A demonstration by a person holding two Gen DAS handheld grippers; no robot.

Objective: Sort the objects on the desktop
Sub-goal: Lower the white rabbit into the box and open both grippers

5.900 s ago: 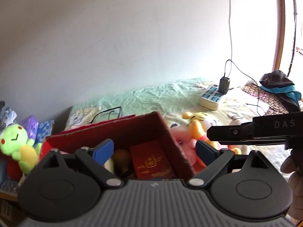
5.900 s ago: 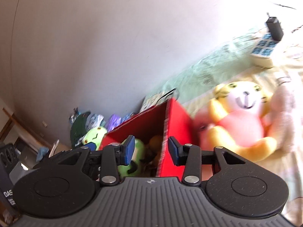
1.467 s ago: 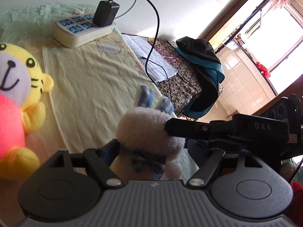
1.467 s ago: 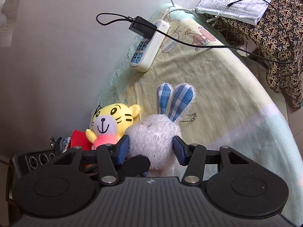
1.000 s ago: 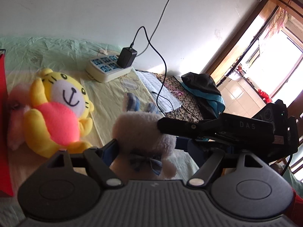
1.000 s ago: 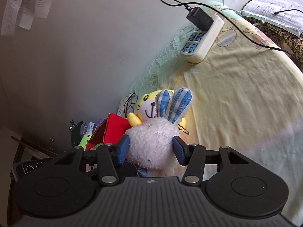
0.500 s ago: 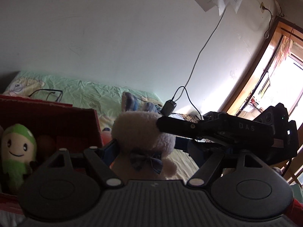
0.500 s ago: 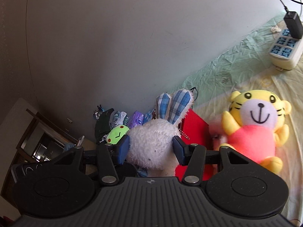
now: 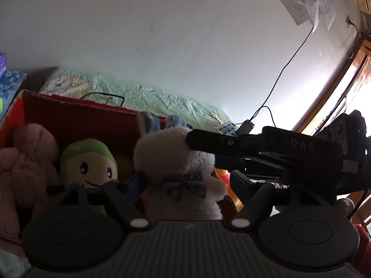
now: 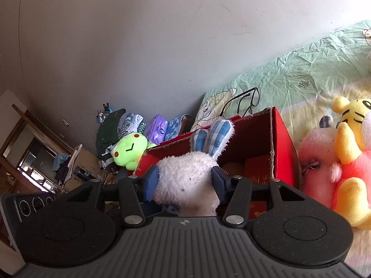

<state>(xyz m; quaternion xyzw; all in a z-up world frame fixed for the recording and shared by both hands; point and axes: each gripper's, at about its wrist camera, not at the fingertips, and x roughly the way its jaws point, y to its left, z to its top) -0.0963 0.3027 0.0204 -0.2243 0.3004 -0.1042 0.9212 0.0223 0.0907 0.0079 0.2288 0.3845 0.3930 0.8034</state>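
A white plush rabbit (image 9: 176, 162) with blue checked ears and a bow tie is held by both grippers over the red box (image 9: 76, 118). My left gripper (image 9: 185, 181) is shut on its body. My right gripper (image 10: 184, 181) is shut on its head (image 10: 187, 178), and its finger crosses the left wrist view (image 9: 222, 142). The red box (image 10: 281, 148) holds a green plush (image 9: 89, 159), a pink plush (image 9: 30, 159), an orange object and red packets (image 10: 259, 170).
A yellow tiger plush (image 10: 352, 153) and a pink plush (image 10: 317, 162) lie right of the box on the green sheet. Glasses (image 10: 243, 103) lie behind the box. A bright green frog plush (image 10: 129, 150) and clutter sit left of it. A power strip (image 9: 226, 128) is far right.
Both grippers closed on the white rabbit on the sheet, lifted it and carried it left. It now hangs over the red box.
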